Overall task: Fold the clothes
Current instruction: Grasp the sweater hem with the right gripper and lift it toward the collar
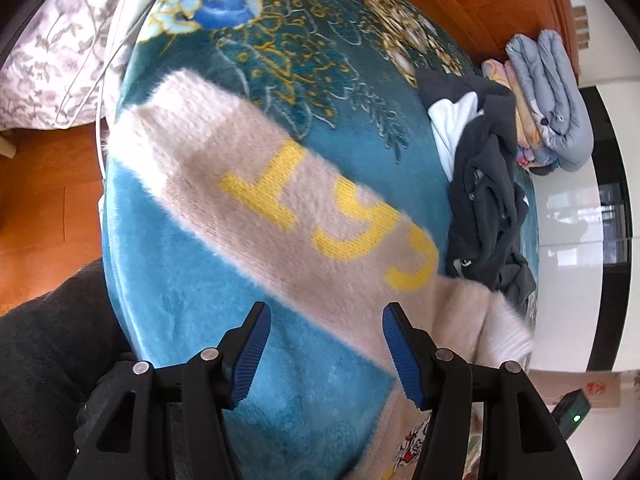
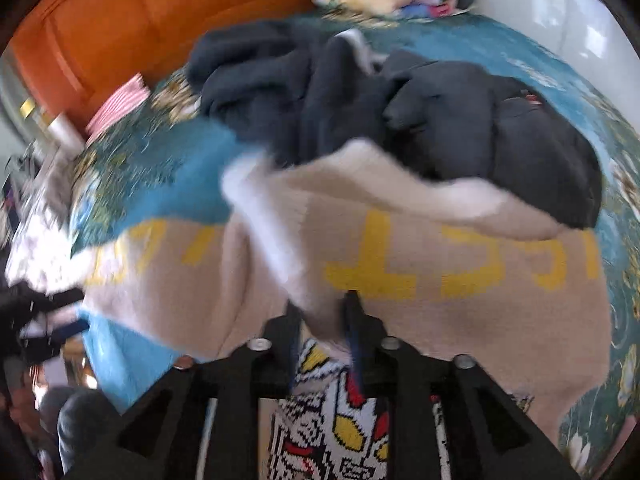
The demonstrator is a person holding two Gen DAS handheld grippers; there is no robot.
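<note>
We fold beige sweater spread on teal blanket. Right tongs nearly closed, sleeve cuff between fingers, carried across chest. Left tongs gape empty above hem. Next: lay sleeve flat, let go.

1. Both views are bright with soft, even daylight; shadows are faint.
2. The right wrist view is smeared by motion blur, worst at its left edge.
3. Fisheye distortion bends both frames, with black vignetted corners.
</note>
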